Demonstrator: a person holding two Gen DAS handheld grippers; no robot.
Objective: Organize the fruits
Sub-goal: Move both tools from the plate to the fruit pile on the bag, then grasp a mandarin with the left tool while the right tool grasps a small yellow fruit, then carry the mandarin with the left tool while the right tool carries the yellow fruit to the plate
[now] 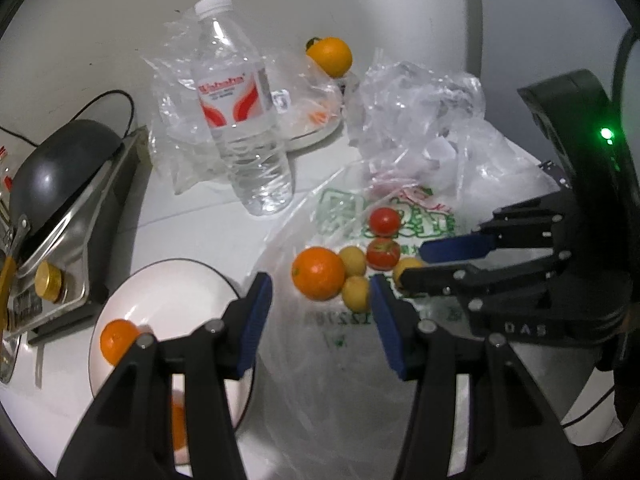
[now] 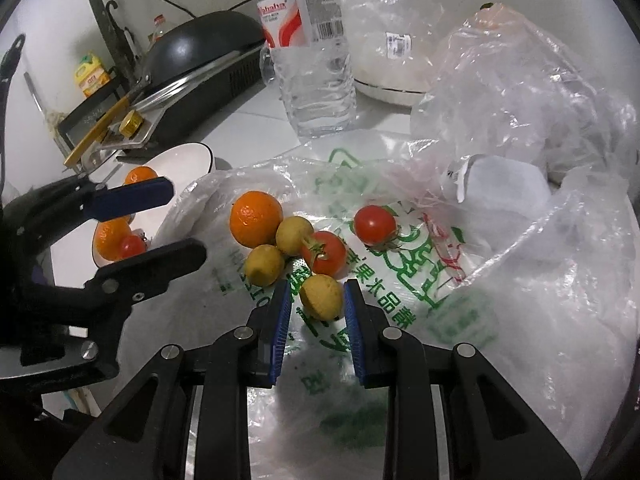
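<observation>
On a printed plastic bag (image 2: 420,312) lie an orange (image 2: 256,219), two red tomatoes (image 2: 325,253) (image 2: 375,225) and three small yellow fruits. My right gripper (image 2: 316,300) is open, its blue pads on either side of the nearest yellow fruit (image 2: 321,297) without visibly squeezing it. My left gripper (image 1: 320,304) is open and empty, just short of the orange (image 1: 318,273) and a yellow fruit (image 1: 355,293). A white bowl (image 1: 168,292) to its left holds oranges (image 1: 118,340) and, in the right wrist view, a tomato (image 2: 133,246).
A water bottle (image 1: 244,120) stands behind the bag. Crumpled clear bags (image 1: 420,108) lie at the back right. Another orange (image 1: 330,56) sits on a white plate (image 1: 316,136) at the back. A black pan (image 1: 56,168) on a stove is at the left.
</observation>
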